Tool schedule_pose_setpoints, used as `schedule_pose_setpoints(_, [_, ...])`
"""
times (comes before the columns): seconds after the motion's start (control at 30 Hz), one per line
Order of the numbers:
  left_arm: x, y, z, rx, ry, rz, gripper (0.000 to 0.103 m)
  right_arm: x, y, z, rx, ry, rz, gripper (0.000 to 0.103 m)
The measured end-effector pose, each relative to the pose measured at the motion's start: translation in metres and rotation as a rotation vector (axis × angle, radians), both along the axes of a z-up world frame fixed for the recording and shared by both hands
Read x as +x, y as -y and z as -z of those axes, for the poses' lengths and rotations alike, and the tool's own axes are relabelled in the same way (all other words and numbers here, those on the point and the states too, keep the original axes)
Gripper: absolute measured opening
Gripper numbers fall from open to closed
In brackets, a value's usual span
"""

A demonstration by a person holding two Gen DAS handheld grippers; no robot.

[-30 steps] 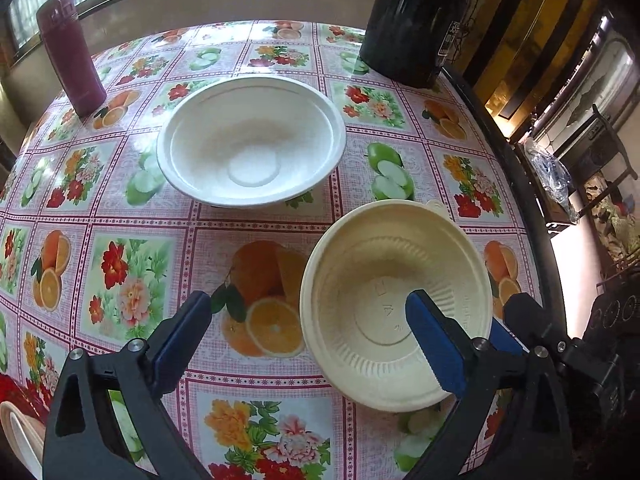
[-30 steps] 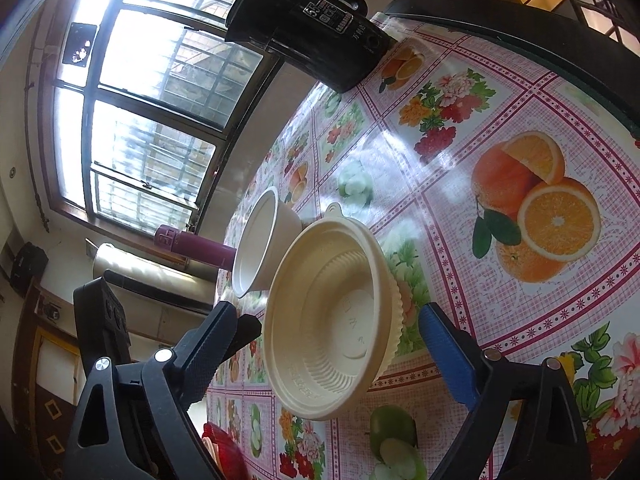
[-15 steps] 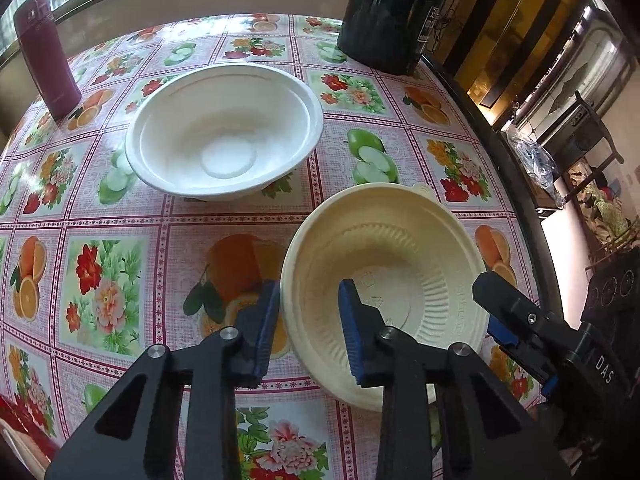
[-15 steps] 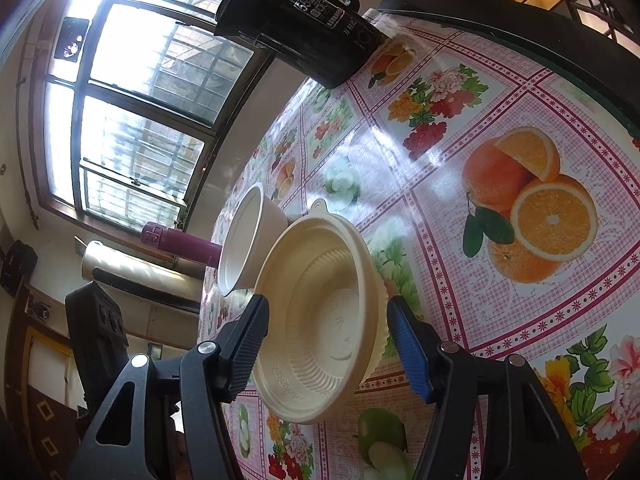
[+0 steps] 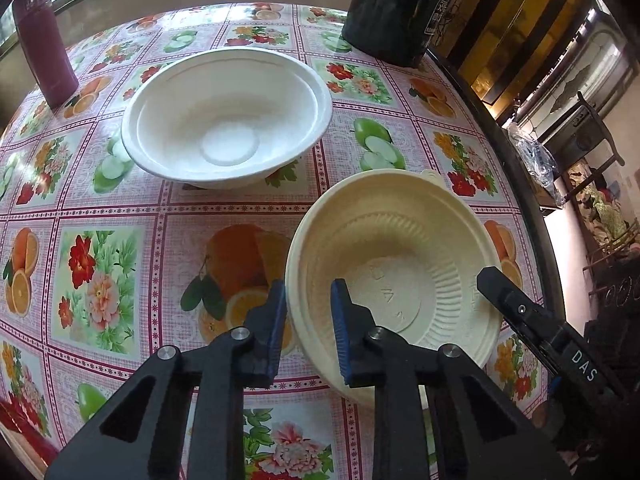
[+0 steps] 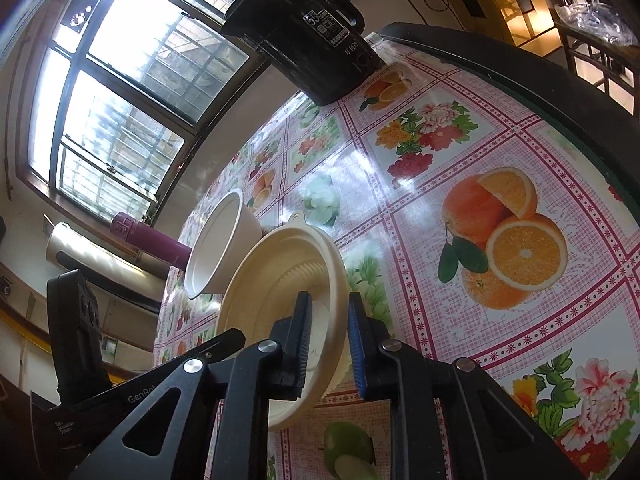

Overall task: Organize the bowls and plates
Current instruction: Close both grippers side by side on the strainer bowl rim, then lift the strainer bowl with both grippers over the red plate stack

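Observation:
A cream ribbed bowl [image 5: 400, 264] stands on the flowered, fruit-printed tablecloth [image 5: 100, 264]. My left gripper [image 5: 308, 328] straddles its near-left rim, one blue pad outside and one inside; the jaws are closing and press the wall. My right gripper [image 6: 330, 340] bites the opposite rim of the same cream bowl [image 6: 280, 272], its jaws also closing on the wall; its black finger [image 5: 520, 312] shows in the left wrist view. A white bowl [image 5: 228, 116] sits upright just beyond, apart from the cream one, and appears in the right wrist view as the white bowl [image 6: 218, 248].
A maroon bottle [image 5: 44, 44] stands at the far left of the table and a black appliance [image 5: 396, 8] at the far right corner. The dark table edge [image 5: 532, 208] curves close past the cream bowl. A barred window [image 6: 120, 100] lies behind.
Both grippers went from wide open around the cream bowl to closed on its rim, left on one side, right on the other. The bowls have not shifted.

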State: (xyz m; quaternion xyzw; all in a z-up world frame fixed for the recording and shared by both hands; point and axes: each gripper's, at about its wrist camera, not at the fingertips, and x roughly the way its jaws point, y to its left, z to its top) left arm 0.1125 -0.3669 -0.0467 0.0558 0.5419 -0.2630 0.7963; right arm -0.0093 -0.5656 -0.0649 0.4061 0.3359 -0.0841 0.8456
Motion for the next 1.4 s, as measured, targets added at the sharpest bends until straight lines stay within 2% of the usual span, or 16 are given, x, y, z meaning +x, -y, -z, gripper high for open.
schedule_pose_setpoints(0.1, [0.002,-0.003,0.001,0.004,0.005,-0.003,0.012,0.000,-0.001,0.000,-0.014,-0.003,0.001,0.012])
schedule_pose_setpoints(0.5, [-0.012,-0.010,0.000,0.018,0.053,-0.005,0.012,0.004,-0.006,0.001,-0.059,-0.019,-0.016,0.011])
schedule_pose_setpoints(0.83, [-0.052,-0.063,-0.011,-0.016,0.135,-0.056,0.012,-0.007,-0.053,-0.001,-0.134,-0.001,-0.083,0.011])
schedule_pose_setpoints(1.03, [-0.087,-0.092,-0.031,-0.046,0.256,-0.051,0.012,-0.051,-0.091,-0.016,-0.145,0.099,-0.071,0.011])
schedule_pose_setpoints(1.4, [-0.136,-0.144,-0.074,-0.123,0.462,-0.059,0.013,-0.099,-0.149,-0.068,-0.226,0.191,-0.108,0.011])
